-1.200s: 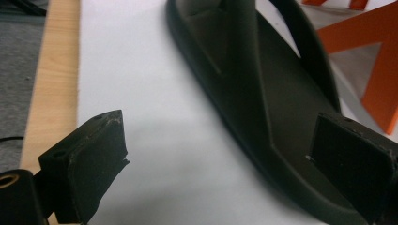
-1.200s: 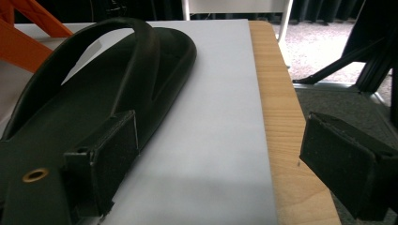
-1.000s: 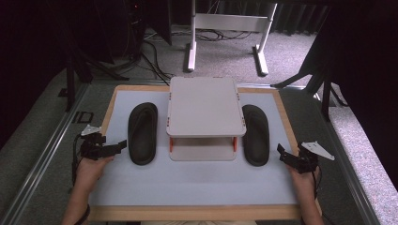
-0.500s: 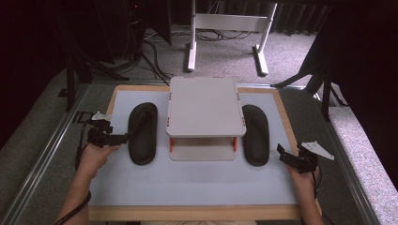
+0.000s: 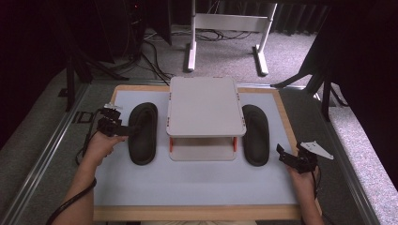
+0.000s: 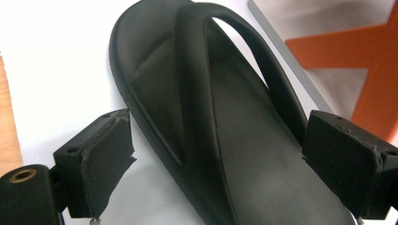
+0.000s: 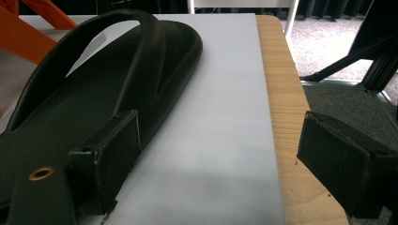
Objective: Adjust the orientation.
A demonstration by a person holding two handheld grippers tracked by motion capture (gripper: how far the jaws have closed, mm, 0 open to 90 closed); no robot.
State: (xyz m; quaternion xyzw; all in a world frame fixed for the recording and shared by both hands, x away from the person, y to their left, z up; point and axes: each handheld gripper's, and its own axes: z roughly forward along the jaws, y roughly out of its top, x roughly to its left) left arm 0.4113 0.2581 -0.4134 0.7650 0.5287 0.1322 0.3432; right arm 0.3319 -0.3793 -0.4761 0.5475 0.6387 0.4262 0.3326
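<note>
I have my left claw spread wide around the black rubber flip-flop sandal left of the small white two-tier rack, likely lining up a grip. My right claw hangs open and empty beside the matching sandal right of the rack.

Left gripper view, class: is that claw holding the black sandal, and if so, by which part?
Nothing is held. The left claw is open, its jaws either side of the left sandal, not closed on it.
</note>
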